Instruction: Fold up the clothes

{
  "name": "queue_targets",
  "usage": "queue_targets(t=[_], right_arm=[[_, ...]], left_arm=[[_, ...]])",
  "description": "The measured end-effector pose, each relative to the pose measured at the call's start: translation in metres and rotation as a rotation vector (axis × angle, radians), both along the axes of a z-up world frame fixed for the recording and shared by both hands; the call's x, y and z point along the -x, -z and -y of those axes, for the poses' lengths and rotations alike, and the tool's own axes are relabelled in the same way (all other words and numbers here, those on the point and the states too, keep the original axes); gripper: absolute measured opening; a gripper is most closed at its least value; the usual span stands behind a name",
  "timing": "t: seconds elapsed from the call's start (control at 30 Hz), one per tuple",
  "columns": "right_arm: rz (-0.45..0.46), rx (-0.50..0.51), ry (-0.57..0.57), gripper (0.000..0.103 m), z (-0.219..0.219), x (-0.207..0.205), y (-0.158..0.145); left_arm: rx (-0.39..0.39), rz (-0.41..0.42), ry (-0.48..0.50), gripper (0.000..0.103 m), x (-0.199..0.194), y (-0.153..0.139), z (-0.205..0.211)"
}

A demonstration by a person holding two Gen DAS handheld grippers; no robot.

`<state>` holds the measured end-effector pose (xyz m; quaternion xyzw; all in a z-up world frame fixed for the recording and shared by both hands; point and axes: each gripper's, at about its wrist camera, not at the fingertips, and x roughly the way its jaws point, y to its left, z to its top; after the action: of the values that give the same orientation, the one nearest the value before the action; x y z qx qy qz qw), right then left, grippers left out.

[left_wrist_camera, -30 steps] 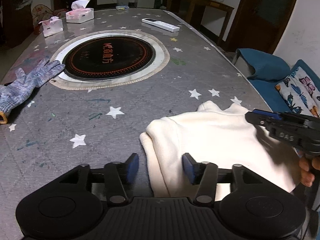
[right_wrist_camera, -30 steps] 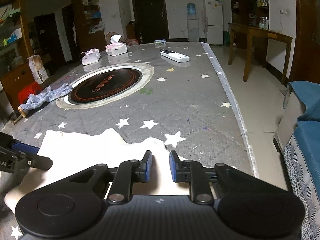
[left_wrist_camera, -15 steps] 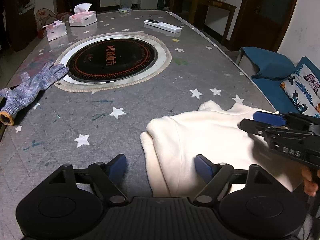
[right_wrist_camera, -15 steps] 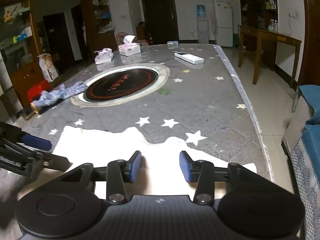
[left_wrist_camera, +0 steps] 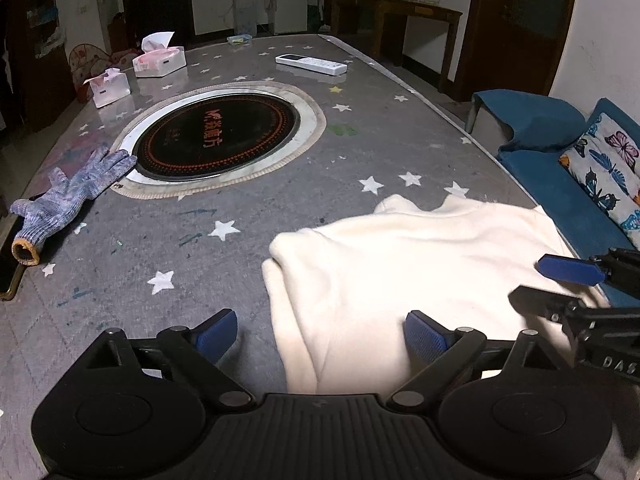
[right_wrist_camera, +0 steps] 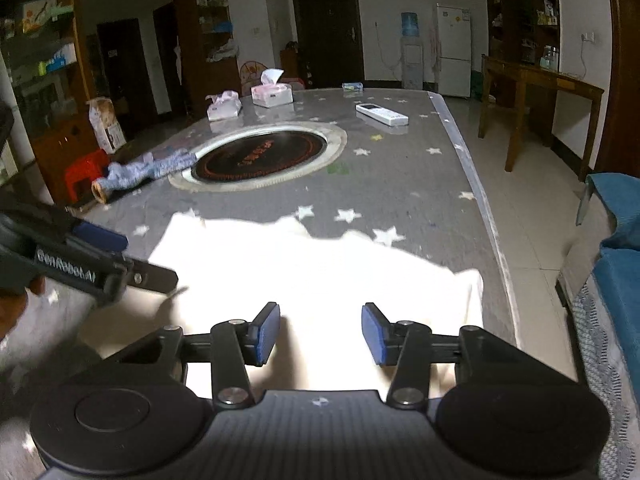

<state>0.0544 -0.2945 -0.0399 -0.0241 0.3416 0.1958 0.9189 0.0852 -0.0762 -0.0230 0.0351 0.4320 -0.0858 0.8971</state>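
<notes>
lying folded at the near right edge of the table (left_wrist_camera: 360,148), the cream garment (left_wrist_camera: 400,264) looks soft, light and floppy, so pinching a corner or folded edge seems best. left hand-held gripper (left_wrist_camera: 320,334) is opening wide, empty; right hand-held gripper (right_wrist_camera: 320,334) is parted, gripping nothing. two tissue boxes (left_wrist_camera: 160,62) sit far left, tissues poking out.

Bench (left_wrist_camera: 360,152), grey star-print cover: cream garment (left_wrist_camera: 400,264) directly ahead of the hand-held gripper (left_wrist_camera: 320,336); round black hotplate (left_wrist_camera: 216,136) beyond; knit glove (left_wrist_camera: 68,196) far left; two tissue boxes (left_wrist_camera: 160,62), remote (left_wrist_camera: 311,64) at far end
</notes>
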Motion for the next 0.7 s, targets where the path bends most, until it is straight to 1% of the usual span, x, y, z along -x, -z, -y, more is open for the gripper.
queue_targets(t=[0.07, 0.17, 0.33, 0.47, 0.6, 0.7], right_arm=[[-0.003, 0.016, -0.004, 0.046, -0.001, 0.003, 0.005], [0.017, 0.040, -0.012, 0.046, -0.003, 0.008, 0.004], [0.031, 0.026, -0.012, 0.045, 0.004, 0.023, -0.004], [0.018, 0.015, 0.020, 0.045, 0.019, 0.037, -0.005], [-0.016, 0.019, 0.048, 0.045, 0.030, 0.043, 0.008], [-0.006, 0.023, 0.048, 0.045, 0.031, 0.049, 0.006]], left_arm=[[-0.009, -0.001, 0.000, 0.094, 0.003, 0.002, 0.002], [-0.020, 0.001, 0.001, 0.095, 0.008, 0.004, 0.003], [-0.037, 0.018, 0.009, 0.096, 0.019, 0.003, 0.004], [-0.049, 0.028, 0.022, 0.097, 0.027, 0.005, 0.006], [-0.061, 0.014, 0.022, 0.096, 0.031, 0.012, 0.008], [-0.069, 0.013, 0.023, 0.097, 0.035, 0.014, 0.008]])
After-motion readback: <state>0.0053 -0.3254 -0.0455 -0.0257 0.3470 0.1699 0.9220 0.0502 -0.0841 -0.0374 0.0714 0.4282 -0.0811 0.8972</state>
